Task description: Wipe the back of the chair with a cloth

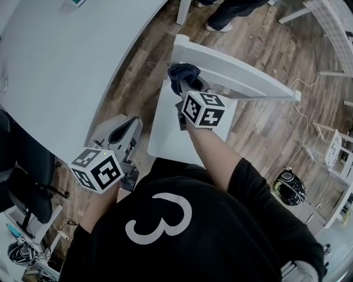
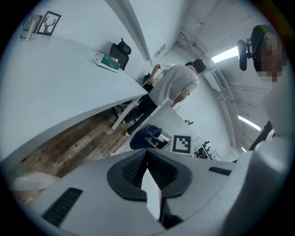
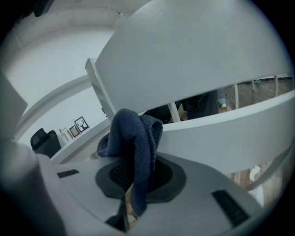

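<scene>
A white chair stands in front of me, its back rail (image 1: 237, 71) running from upper left to right above the seat (image 1: 165, 132). My right gripper (image 1: 185, 88) is shut on a dark blue cloth (image 1: 183, 71), which rests against the left end of the back rail. In the right gripper view the cloth (image 3: 136, 138) hangs bunched from the right gripper (image 3: 138, 170), just before the rail (image 3: 230, 133). My left gripper (image 1: 124, 129) is held low at the left, off the chair, shut on nothing. The left gripper view shows the left gripper (image 2: 147, 154) with the cloth (image 2: 143, 137) beyond it.
A large white table (image 1: 66, 60) curves along the left, close to the chair. A person (image 1: 231, 14) stands behind the chair. A helmet (image 1: 288, 186) lies on the wooden floor at right, a white rack (image 1: 333, 27) stands far right, and a black office chair (image 1: 22, 171) is at left.
</scene>
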Demonstrator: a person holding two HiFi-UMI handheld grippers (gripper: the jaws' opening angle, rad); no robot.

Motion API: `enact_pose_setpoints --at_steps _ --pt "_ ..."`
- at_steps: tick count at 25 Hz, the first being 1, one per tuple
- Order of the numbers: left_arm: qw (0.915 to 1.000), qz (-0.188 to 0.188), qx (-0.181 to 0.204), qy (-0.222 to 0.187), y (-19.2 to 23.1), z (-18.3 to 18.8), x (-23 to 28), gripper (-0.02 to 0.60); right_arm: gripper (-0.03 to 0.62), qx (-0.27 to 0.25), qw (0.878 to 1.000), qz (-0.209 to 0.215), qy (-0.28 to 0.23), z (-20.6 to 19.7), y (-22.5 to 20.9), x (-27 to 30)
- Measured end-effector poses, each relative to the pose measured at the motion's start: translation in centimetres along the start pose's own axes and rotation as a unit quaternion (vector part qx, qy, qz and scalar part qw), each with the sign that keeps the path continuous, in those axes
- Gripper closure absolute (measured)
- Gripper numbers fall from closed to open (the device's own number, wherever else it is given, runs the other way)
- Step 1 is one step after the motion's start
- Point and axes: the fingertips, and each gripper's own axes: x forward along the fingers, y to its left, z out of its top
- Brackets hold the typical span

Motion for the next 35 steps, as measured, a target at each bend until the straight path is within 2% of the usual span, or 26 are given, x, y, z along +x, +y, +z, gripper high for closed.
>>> enact_pose_setpoints --at_steps 6,17,29,35 --pt "1.0000 -0.003 0.005 0.007 -0.1 -0.3 0.1 0.568 0.542 -0.011 1.000 -0.025 -0.007 0.1 0.0 0.1" --pt "0.9998 -0.013 0.002 0.013 -1.5 -1.0 0.5 0.568 0.543 -0.007 0.999 -0.032 -0.007 0.3 -1.4 -1.1" --pt "0.9990 -0.030 0.021 0.025 -5.9 -3.1 2.1 0.568 0.543 0.010 0.998 -0.066 -0.022 0.8 -7.3 -5.7" --pt "0.9985 -0.039 0.027 0.028 -8.4 -4.2 2.9 0.568 0.543 -0.002 0.996 -0.083 -0.025 1.3 -10.4 -8.3"
